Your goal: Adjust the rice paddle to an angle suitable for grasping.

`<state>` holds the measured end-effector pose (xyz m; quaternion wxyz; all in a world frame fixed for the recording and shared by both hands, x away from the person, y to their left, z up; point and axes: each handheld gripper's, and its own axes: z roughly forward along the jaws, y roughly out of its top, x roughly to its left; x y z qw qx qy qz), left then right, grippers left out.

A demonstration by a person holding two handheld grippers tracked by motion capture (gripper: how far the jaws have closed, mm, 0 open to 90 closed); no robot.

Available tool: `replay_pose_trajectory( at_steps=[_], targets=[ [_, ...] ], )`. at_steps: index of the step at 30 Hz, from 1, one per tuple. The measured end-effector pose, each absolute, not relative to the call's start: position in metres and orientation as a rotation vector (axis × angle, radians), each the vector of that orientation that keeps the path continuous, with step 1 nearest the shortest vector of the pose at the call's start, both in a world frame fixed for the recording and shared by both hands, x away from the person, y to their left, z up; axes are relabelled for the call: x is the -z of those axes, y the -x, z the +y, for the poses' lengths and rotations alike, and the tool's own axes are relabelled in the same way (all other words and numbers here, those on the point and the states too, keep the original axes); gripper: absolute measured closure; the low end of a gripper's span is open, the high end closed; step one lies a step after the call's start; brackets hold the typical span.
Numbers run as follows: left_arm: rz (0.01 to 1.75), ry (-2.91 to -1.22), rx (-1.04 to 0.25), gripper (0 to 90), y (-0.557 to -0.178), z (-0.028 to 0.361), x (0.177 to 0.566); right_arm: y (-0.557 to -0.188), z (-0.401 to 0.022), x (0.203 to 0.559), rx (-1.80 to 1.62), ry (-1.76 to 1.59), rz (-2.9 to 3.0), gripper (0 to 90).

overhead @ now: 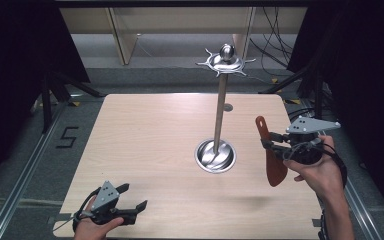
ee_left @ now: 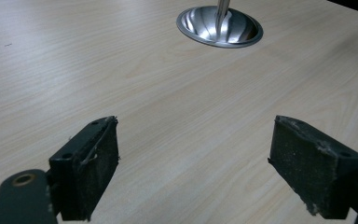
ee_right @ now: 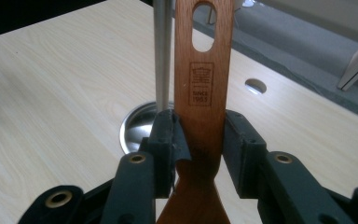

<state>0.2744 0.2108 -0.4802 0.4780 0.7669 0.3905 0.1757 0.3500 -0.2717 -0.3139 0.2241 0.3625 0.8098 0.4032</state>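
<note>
A tall metal stand [overhead: 220, 107] rises from a round steel base [overhead: 215, 156] at the table's middle right, with a hooked crown [overhead: 225, 61] on top. My right gripper [overhead: 275, 145] holds a reddish wooden spatula [overhead: 270, 150] upright to the right of the stand, blade down, handle with its hanging slot up. In the right gripper view the jaws are shut on the spatula's handle [ee_right: 201, 93], and the stand's pole [ee_right: 163, 51] stands just behind it. My left gripper [overhead: 132, 197] rests open near the table's front left corner. Its pads [ee_left: 91, 168] are wide apart over bare wood, facing the base [ee_left: 219, 25].
The light wooden table [overhead: 150, 140] has a small round hole [overhead: 228, 107] behind the stand. Dark curtains flank both sides. Cables [overhead: 275, 45] and a shelf's legs lie on the floor beyond the far edge. Rails run along the table's left and right.
</note>
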Motion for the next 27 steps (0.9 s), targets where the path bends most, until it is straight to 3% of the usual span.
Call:
replay_pose_trajectory(
  at_steps=[27],
  targets=[
    [0.952, -1.889, -0.432, 14.8, -0.274, 0.21, 0.48, -0.351, -0.247, 0.24, -1.264, -0.846, 2.081, 67.1]
  ],
)
